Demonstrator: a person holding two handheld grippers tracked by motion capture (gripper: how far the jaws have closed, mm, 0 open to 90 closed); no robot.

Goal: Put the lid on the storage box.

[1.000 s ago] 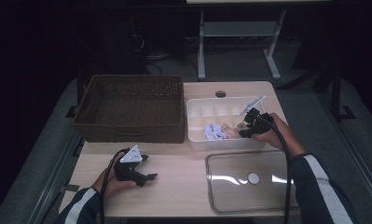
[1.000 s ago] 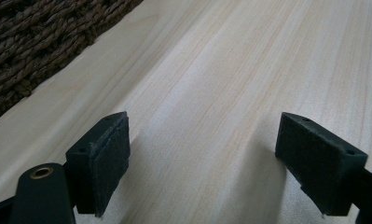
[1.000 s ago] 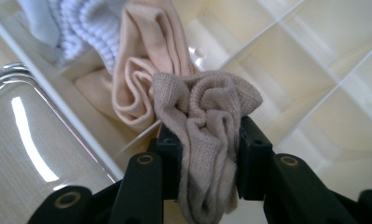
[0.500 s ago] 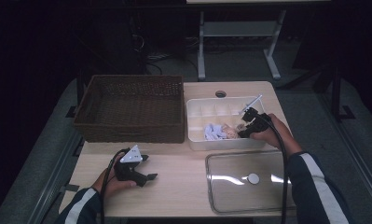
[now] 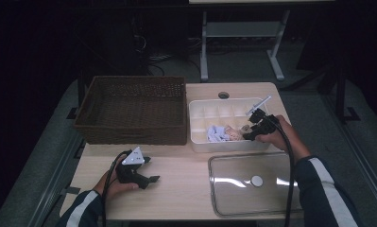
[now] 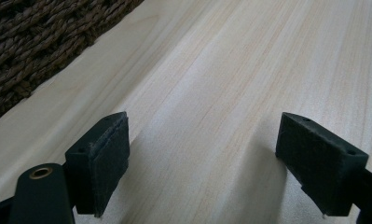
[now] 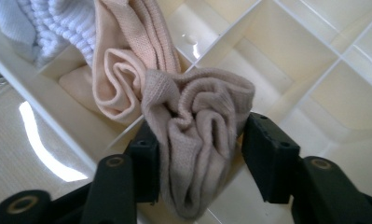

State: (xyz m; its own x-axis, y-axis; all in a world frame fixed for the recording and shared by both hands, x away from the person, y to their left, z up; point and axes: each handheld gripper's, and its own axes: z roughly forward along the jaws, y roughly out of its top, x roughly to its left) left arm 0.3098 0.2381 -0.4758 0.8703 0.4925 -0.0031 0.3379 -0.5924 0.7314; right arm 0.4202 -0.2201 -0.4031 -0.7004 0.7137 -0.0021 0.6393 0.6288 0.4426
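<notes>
We see the right gripper (image 7: 197,154) low in the middle of its own view, jaws about half open, and they have just been opening. A bunched beige sock (image 7: 197,140) sits between them; it fills the gap, brushing both pads, though how firmly they press we cannot tell. From the high view, that gripper (image 5: 250,131) hangs over the white divided tray (image 5: 199,109) at centre right, with the sock (image 5: 245,128) at the tray's right end. In the right gripper view the sock is ribbed knit, folded into soft creases, and it lies over a thin partition of the glossy cream plastic tray (image 7: 314,60). Just above and left of it curls a peach sock (image 7: 123,84), and a white ribbed cloth (image 7: 67,23) shows in the upper left corner.

Over at lower left of the high view, the left gripper (image 5: 146,170) rests on the pale wood table (image 5: 176,198), jaws spread wide and holding nothing. Its own view shows the gripper (image 6: 202,163) with matte black pads over bare wood grain, and a dark woven basket (image 6: 30,42) at upper left. A clear lid (image 5: 252,184) lies flat at lower right.
</notes>
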